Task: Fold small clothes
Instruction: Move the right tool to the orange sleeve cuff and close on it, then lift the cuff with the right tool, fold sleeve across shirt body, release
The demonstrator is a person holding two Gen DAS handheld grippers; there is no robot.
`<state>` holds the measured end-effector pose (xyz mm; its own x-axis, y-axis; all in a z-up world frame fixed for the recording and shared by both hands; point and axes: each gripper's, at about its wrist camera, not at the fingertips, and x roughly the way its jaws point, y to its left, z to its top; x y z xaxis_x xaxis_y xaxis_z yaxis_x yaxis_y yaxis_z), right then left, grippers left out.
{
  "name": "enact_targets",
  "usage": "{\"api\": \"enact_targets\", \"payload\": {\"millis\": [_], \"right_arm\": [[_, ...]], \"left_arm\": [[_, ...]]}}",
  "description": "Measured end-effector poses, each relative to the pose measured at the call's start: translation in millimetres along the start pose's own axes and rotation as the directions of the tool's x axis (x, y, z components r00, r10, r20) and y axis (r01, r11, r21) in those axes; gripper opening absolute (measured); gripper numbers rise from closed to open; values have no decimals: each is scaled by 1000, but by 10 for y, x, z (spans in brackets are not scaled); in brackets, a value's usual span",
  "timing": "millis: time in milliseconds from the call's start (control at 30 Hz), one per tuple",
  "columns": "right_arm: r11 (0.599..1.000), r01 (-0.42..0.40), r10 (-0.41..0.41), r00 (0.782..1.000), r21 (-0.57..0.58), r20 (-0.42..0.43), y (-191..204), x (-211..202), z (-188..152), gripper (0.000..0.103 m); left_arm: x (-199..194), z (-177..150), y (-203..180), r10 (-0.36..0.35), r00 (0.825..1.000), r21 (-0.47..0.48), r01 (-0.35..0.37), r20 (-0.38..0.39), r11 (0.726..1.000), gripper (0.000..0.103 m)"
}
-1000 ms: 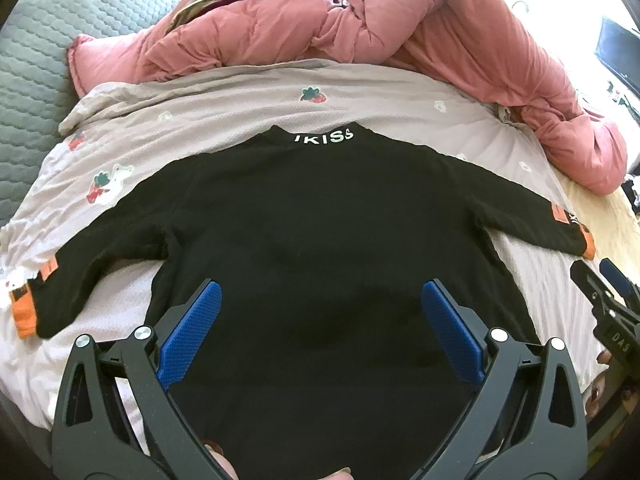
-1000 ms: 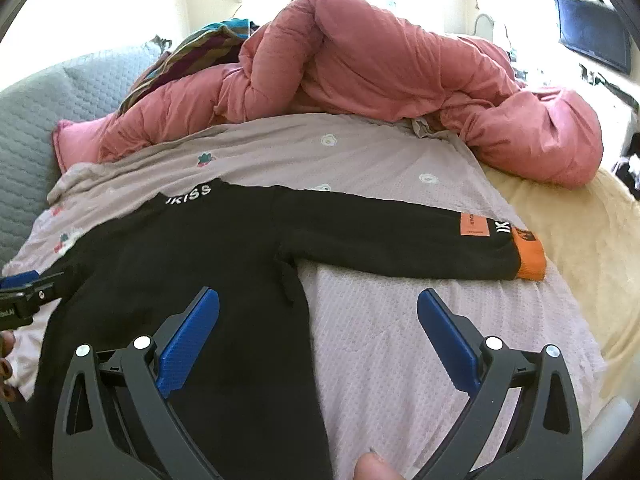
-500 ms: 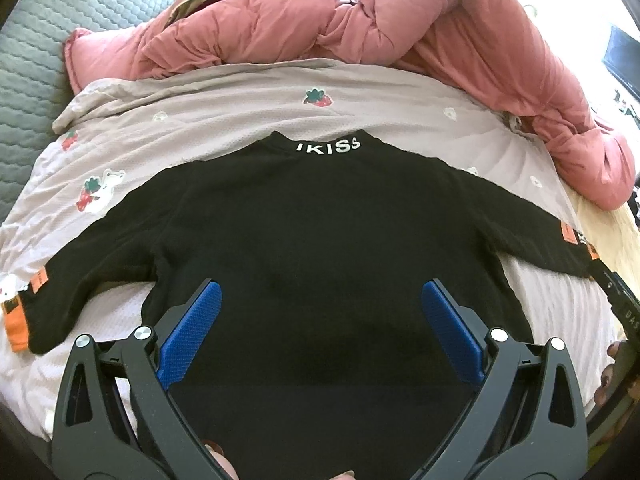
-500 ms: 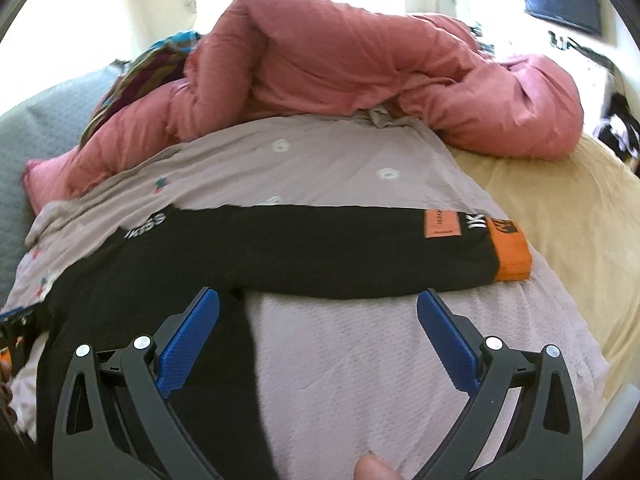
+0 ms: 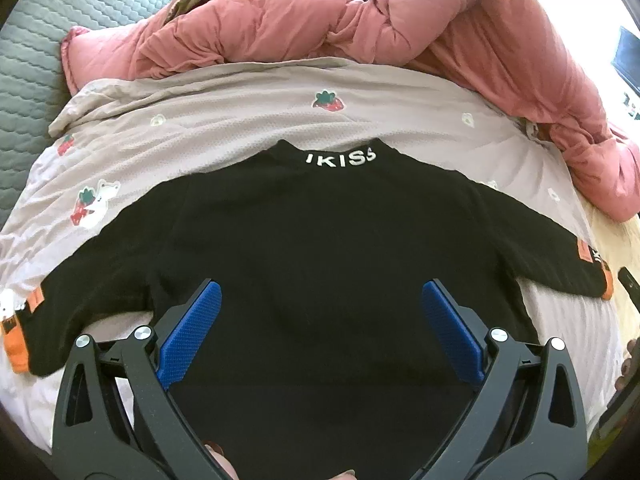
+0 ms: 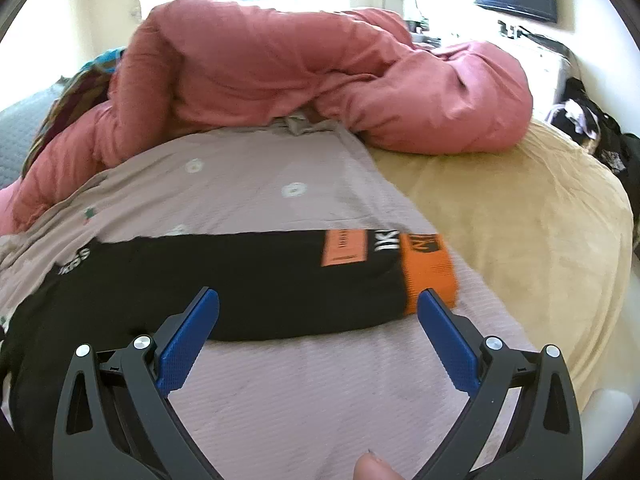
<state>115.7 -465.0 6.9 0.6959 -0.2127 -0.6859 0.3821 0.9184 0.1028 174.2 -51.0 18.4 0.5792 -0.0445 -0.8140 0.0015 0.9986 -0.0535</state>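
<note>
A small black sweater point(image 5: 320, 248) lies flat on the bed, collar lettered "IKISS" at the far side, both sleeves spread out with orange cuffs. My left gripper point(image 5: 318, 300) is open and empty, hovering over the sweater's lower body. My right gripper point(image 6: 318, 312) is open and empty, just above the right sleeve point(image 6: 260, 280), its right finger beside the orange cuff point(image 6: 428, 268). The sweater's hem is hidden under the left gripper.
A grey-pink blanket point(image 5: 240, 120) with strawberry prints lies under the sweater. A bunched pink duvet point(image 6: 320, 80) fills the far side. A yellow sheet point(image 6: 520, 220) lies to the right, a grey quilted headboard point(image 5: 32, 40) to the left.
My right gripper has swung right and moved forward, from over the sweater's side to over the right sleeve near its cuff. My left gripper has drifted slightly. Both stay open.
</note>
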Motion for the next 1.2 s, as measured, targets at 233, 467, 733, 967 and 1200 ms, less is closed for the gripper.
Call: {"api": "enact_targets", "payload": {"millis": [233,467,733,967,1200], "right_arm": [[990,40,-31,997,135,-65,-556,232,52,99],[987,85,-68,990,139,-124,-794,517,153,99],[985,107,-82,981,138,-178,-843,814,277,98],[978,104,-58,968,182,-242,-940,1085,284,81],[976,61,-4,963,207,-268,-935,1172,298,34]], "left_arm": [[77,115,-15,7,999,-8,-7,37,1000,94],[202,240,-83,3,999,14,-3,53,1000,94],[462,303,-145,-40,999,43,38,32,998,94],[809,389,-101,-28,999,48,29,-16,998,94],[962,313,15,-35,999,38,36,-18,999,94]]}}
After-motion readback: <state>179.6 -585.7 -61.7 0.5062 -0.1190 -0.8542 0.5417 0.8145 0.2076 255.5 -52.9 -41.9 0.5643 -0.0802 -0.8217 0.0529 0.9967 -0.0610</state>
